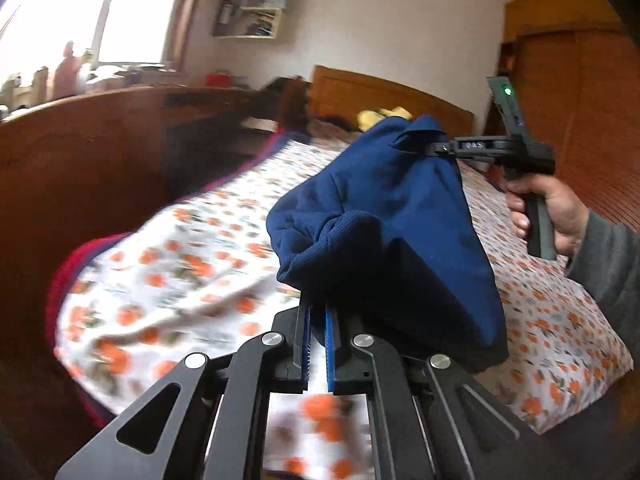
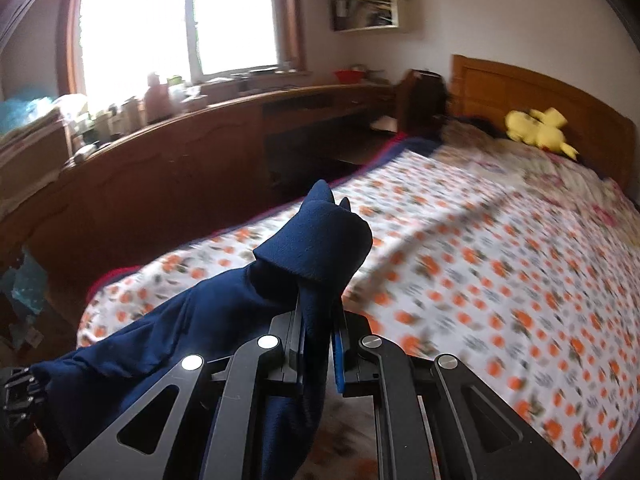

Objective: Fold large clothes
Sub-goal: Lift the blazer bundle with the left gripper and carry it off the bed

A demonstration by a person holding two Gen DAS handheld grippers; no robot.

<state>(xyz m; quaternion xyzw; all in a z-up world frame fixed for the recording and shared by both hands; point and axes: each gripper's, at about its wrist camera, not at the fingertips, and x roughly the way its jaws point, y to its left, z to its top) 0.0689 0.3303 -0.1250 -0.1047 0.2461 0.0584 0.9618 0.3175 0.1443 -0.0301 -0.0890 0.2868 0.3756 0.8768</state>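
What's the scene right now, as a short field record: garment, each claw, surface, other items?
garment: dark blue garment, lifted off the bed, hanging between both claws
left claw: left claw shut on a bunched edge of the garment
right claw: right claw shut on another bunched edge
right hand: hand grips the claw handle
surface: bed with orange-flowered sheet
other: yellow plush toy near the headboard

A navy blue garment (image 1: 400, 216), a white bedsheet (image 2: 480, 248) with orange flowers, a yellow plush toy (image 2: 538, 130).
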